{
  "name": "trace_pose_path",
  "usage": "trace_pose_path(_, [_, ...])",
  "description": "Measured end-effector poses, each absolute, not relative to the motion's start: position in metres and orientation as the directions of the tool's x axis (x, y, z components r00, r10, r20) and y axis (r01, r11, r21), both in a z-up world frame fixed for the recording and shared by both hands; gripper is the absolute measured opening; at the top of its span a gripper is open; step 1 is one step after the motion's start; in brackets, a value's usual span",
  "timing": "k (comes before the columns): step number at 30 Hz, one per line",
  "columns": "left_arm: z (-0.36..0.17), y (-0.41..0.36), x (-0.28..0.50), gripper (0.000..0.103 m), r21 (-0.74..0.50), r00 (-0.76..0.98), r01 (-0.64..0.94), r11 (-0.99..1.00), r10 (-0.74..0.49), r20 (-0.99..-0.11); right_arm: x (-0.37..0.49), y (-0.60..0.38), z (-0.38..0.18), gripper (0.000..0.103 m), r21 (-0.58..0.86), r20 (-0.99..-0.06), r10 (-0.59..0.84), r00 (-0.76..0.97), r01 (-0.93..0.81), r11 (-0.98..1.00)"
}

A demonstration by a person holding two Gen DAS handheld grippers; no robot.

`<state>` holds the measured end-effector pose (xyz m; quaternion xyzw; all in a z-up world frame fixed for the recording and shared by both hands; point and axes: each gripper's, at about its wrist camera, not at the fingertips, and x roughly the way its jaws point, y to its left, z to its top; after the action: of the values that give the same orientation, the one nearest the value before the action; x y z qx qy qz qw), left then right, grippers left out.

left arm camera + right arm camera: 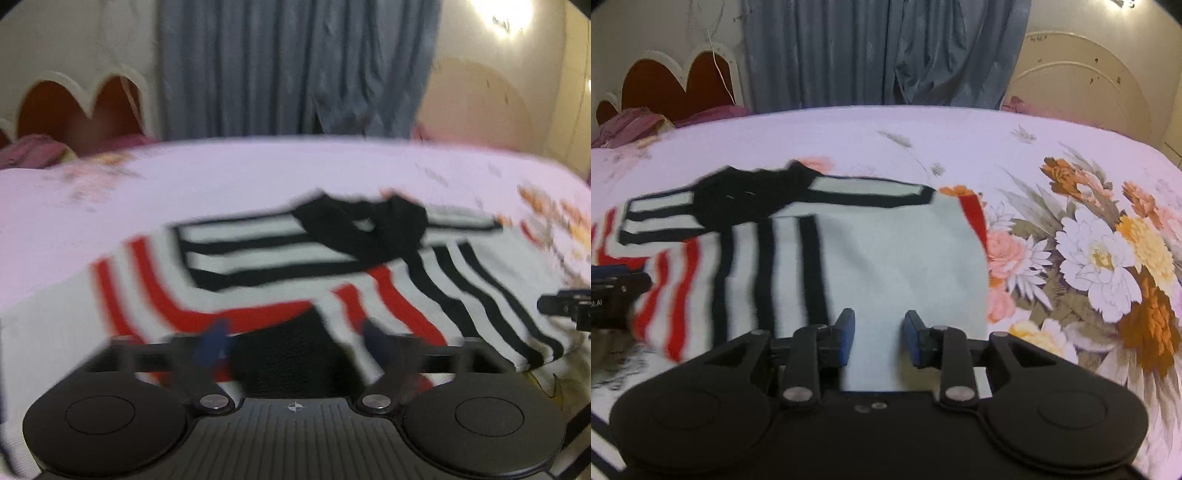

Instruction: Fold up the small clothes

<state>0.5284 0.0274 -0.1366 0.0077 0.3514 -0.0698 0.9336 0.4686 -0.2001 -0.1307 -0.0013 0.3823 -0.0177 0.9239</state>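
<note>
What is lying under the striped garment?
The striped garment lies on the floral bedsheet, whose flowers show beside its edge. A red-striped layer peeks from beneath its far corner. Whatever else it covers is hidden.

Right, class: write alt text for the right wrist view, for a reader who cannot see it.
An open right hand-held gripper with blue pads sits over the plain white part of a white knitted garment with red and black stripes, spread on a floral pink bedsheet. A grey-blue curtain hangs behind the bed.
</note>
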Motion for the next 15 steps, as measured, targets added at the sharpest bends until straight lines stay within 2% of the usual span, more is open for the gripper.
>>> trace_pose_path(1, [-0.133,0.046,0.517,0.085,-0.064,0.758,0.114,0.991,-0.128,-0.640,0.463,-0.193,-0.127,0.041,0.001,-0.697,-0.020,0.716,0.029,1.000])
trace_pose_path(4, [-0.131,0.117,0.477,0.081,-0.188,0.774,-0.008,0.982,-0.114,-0.623,0.453,-0.168,-0.123,0.042,0.023,-0.693,0.021,0.720,-0.007,1.000])
trace_pose_path(6, [-0.133,0.173,0.442,0.061,-0.260,0.785,-0.127,0.957,-0.063,-0.617,0.448,-0.151,-0.125,0.042,0.046,-0.699,0.056,0.713,-0.033,0.998])
trace_pose_path(9, [-0.144,0.256,0.388,0.046,-0.388,0.789,-0.326,0.862,0.023,-0.614,0.445,-0.126,-0.131,0.042,0.050,-0.708,0.078,0.702,-0.061,0.997])
trace_pose_path(12, [-0.159,0.309,0.356,0.044,-0.488,0.776,-0.467,0.738,0.077,-0.626,0.445,-0.104,-0.135,0.042,0.054,-0.714,0.095,0.693,-0.081,0.995])
trace_pose_path(15, [-0.170,0.341,0.347,0.044,-0.564,0.791,-0.506,0.653,0.090,-0.605,0.447,-0.084,-0.135,0.042,0.040,-0.719,0.110,0.686,-0.117,0.992])
